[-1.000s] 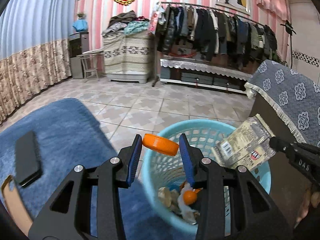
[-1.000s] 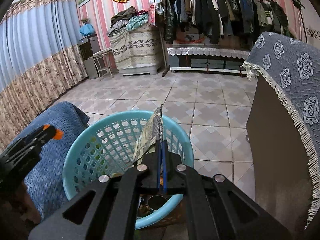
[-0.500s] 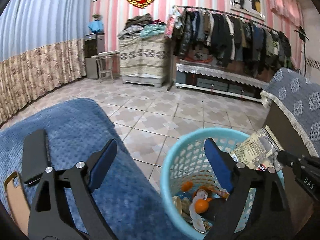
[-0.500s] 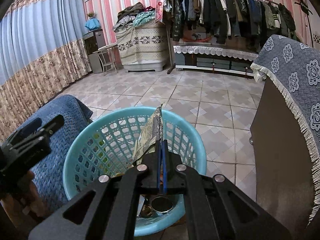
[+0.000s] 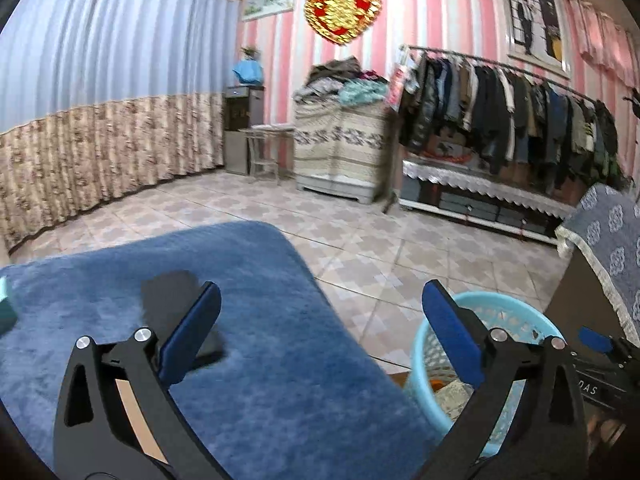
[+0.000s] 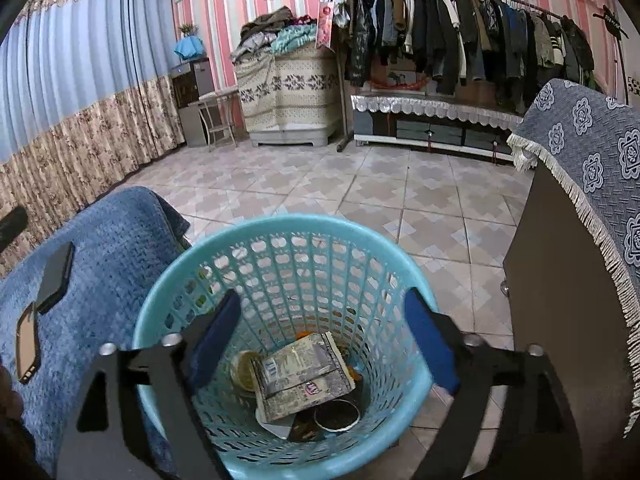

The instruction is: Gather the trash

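A light blue plastic basket [image 6: 280,232] stands on the tiled floor; it also shows in the left wrist view [image 5: 496,304]. A tan snack packet [image 6: 304,372] lies flat inside it on other trash, beside a round lid [image 6: 338,414]. My right gripper [image 6: 320,338] is open and empty, directly above the basket's mouth. My left gripper [image 5: 320,332] is open and empty, above the blue blanket [image 5: 260,352], left of the basket. The right gripper's tip [image 5: 596,340] shows at the right edge of the left wrist view.
A black phone [image 5: 172,304] lies on the blanket, partly behind my left finger; it shows in the right wrist view [image 6: 56,276] beside a tan-backed phone [image 6: 26,344]. A dark cabinet under a patterned grey cloth [image 6: 592,168] stands right of the basket. A clothes rack [image 6: 460,40] lines the far wall.
My left gripper opened, dropped the orange cap into the basket, then swung left over the blanket. My right gripper opened and the snack packet fell into the basket.
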`<state>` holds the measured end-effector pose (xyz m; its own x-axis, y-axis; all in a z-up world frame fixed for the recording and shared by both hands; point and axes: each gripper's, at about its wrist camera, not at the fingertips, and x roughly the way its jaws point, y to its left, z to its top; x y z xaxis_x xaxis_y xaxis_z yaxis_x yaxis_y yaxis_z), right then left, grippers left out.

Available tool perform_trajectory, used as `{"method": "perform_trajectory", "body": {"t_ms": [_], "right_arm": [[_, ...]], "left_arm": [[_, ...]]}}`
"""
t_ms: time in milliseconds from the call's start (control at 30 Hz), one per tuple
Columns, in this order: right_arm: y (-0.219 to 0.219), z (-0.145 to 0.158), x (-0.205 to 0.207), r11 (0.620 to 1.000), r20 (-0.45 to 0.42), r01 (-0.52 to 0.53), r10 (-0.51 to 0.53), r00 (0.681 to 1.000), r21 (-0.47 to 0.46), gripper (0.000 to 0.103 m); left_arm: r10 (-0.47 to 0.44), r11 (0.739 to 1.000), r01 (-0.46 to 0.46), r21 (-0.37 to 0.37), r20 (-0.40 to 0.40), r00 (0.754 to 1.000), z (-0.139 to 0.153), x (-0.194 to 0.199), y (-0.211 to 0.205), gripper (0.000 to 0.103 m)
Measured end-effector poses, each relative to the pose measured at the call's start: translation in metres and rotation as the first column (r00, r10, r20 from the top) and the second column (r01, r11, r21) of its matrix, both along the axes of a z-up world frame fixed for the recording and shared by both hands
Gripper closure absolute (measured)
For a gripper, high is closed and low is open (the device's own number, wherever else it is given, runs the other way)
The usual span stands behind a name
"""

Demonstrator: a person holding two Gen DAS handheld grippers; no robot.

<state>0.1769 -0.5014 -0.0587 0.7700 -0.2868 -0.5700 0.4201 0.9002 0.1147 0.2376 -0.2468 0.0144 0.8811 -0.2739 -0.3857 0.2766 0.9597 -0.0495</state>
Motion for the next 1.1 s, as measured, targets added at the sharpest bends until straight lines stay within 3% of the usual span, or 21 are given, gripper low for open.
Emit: {"method": "perform_trajectory", "body": {"t_ms": [167,267,500,700,1100], "right_arm": [[0.026,0.014,-0.007,0.999,0.042,-0.047,0.048,0.998,-0.02,0.007],[0.048,0.027,-0.012,0.996,0.081,-0.09,0.092,0.992,-0.029,0.005],[0.109,0.055,-0.032,0.986,0.16,-0.158,0.165,0.973,-0.057,0.005],[0.155,0.051,-0.055,0.971,0.169,-0.232,0.238,0.956,-0.054,0.005],[0.226,0.036,-0.103,0.93,0.162,-0.348,0.364,0.917,-0.12,0.005]], "left_arm": [[0.056,0.998,-0.057,0.032,0.029,0.998,0.017,-0.026,0.035,0.005],[0.079,0.997,-0.079,0.012,0.037,0.996,0.023,-0.045,0.06,0.005],[0.132,0.99,-0.134,0.035,0.055,0.99,0.028,-0.086,0.108,0.005],[0.181,0.983,-0.182,0.015,0.037,0.983,0.024,-0.117,0.147,0.005],[0.29,0.953,-0.289,0.087,0.006,0.957,-0.004,-0.156,0.192,0.005]]}}
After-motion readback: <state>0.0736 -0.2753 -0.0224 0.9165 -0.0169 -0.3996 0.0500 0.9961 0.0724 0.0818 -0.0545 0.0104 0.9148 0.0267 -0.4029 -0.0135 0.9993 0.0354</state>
